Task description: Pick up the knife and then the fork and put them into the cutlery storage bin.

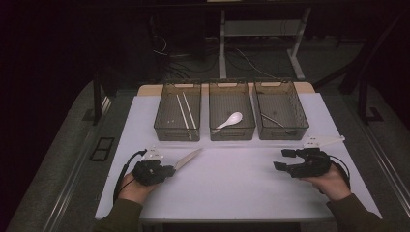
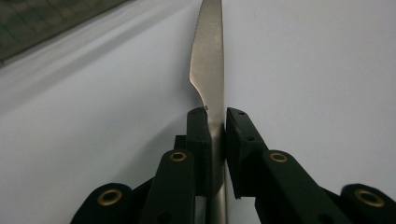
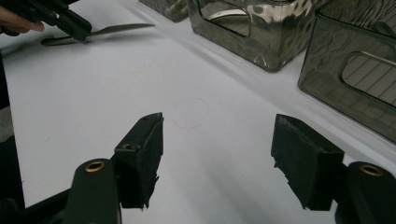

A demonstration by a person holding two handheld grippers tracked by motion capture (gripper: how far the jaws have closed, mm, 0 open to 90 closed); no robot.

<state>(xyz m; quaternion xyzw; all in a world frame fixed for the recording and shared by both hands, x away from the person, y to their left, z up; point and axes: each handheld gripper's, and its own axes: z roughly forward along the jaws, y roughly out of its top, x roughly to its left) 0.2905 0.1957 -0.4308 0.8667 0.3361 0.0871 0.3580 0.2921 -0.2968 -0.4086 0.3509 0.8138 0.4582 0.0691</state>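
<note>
A silver table knife [image 1: 187, 158] lies low over the white table [image 1: 232, 183] at the front left, its blade pointing toward the bins. My left gripper [image 1: 170, 169] is shut on its handle. In the left gripper view the two pads clamp the knife [image 2: 208, 60] edge-on, and the gripper [image 2: 217, 123] points along the blade. My right gripper [image 1: 281, 159] hovers at the front right, open with nothing between its jaws. In the right gripper view this gripper [image 3: 217, 135] faces bare table, with the left gripper [image 3: 79, 29] and the knife [image 3: 121, 29] far off at the top left.
Three smoky clear bins stand in a row at the back. The left bin [image 1: 176, 133] holds chopsticks [image 1: 186, 113], the middle bin [image 1: 232, 134] a white spoon [image 1: 229, 121], the right bin [image 1: 285, 132] a metal utensil [image 1: 273, 120]. A faint red circle [image 3: 189, 114] marks the table.
</note>
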